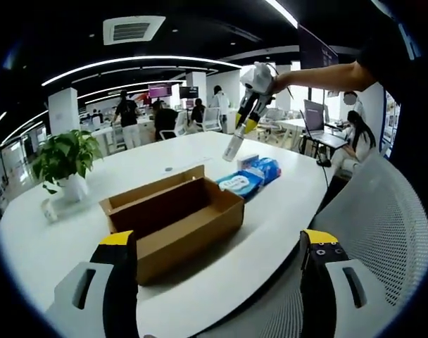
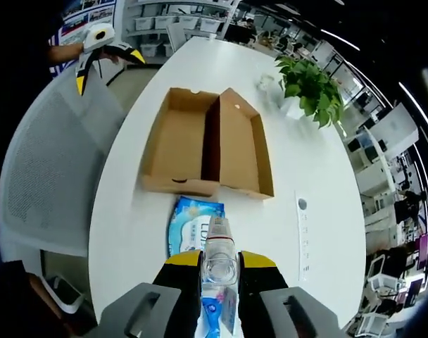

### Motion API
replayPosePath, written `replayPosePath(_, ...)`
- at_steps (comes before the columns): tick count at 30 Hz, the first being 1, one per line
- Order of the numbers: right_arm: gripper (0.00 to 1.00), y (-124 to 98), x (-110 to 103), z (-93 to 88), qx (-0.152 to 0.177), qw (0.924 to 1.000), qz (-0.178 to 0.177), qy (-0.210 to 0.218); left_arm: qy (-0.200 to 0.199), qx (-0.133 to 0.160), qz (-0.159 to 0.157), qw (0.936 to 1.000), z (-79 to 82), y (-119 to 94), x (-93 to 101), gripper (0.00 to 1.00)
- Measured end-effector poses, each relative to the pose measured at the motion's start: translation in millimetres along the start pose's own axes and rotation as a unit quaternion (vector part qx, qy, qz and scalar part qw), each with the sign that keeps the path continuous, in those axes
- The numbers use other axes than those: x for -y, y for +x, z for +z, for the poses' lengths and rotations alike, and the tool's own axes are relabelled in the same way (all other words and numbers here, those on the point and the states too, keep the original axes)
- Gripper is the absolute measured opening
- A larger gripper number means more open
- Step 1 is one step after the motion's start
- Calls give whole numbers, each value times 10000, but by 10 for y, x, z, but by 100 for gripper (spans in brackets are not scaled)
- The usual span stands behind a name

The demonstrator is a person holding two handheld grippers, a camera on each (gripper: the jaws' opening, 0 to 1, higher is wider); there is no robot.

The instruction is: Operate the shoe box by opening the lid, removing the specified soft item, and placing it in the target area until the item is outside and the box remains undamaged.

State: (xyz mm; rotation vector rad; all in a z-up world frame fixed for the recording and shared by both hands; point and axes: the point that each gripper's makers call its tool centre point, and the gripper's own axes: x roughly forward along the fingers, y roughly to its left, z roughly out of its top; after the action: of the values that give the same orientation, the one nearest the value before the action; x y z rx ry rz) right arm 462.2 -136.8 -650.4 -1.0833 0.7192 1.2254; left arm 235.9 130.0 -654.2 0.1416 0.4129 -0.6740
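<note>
Clear bottle (image 2: pixel 219 262): nearest the right gripper (image 2: pixel 219 271), clamped neck-forward between its yellow-tipped fingers (image 2: pixel 184 262); seen in the left gripper view as a pale bottle (image 1: pixel 235 146) hanging down from that gripper (image 1: pixel 243 127), held above the surface by a person's arm (image 1: pixel 319 74).

Blue soft pack (image 2: pixel 193 224): lies flat on the white surface (image 2: pixel 312 169), just beyond the bottle, outside the shoe box and near its closest wall. In the left gripper view the pack (image 1: pixel 248 179) sits just beside the box's far end, with a small white box (image 1: pixel 247 160) behind it.

Shoe box (image 2: pixel 208 142): brown cardboard, lid folded open and lying flat beside the tray; interior appears bare. Left gripper view: box (image 1: pixel 173 217) near the surface edge.

Left gripper (image 1: pixel 221 264): fingers (image 1: pixel 118 271) spread wide apart, holding nothing, in front of the box; in the right gripper view it (image 2: pixel 105 55) is off the surface edge.

Potted plant (image 2: pixel 309 88): on the surface beyond the box.

Grey mesh chair (image 1: pixel 383 232): beside the surface.
</note>
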Motion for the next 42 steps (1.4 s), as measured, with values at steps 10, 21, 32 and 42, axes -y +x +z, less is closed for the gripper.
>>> replayPosePath(10,14,99,173,-117,-372,9993,60,16,75,40,93,9999,4,9,-29,100)
replayPosePath(21,15,221,304,-208,-624,9978,184,131,37,49,147,9999,-9,18,-66,100)
replayPosePath(32,15,339,393,-252,-822,9960,323,119,52,61,179,9998,-9,32,-96,100)
replayPosePath(42,15,466,475,-336,-980,9941,457,121,23,40,218,9998,-22,40,-115,100)
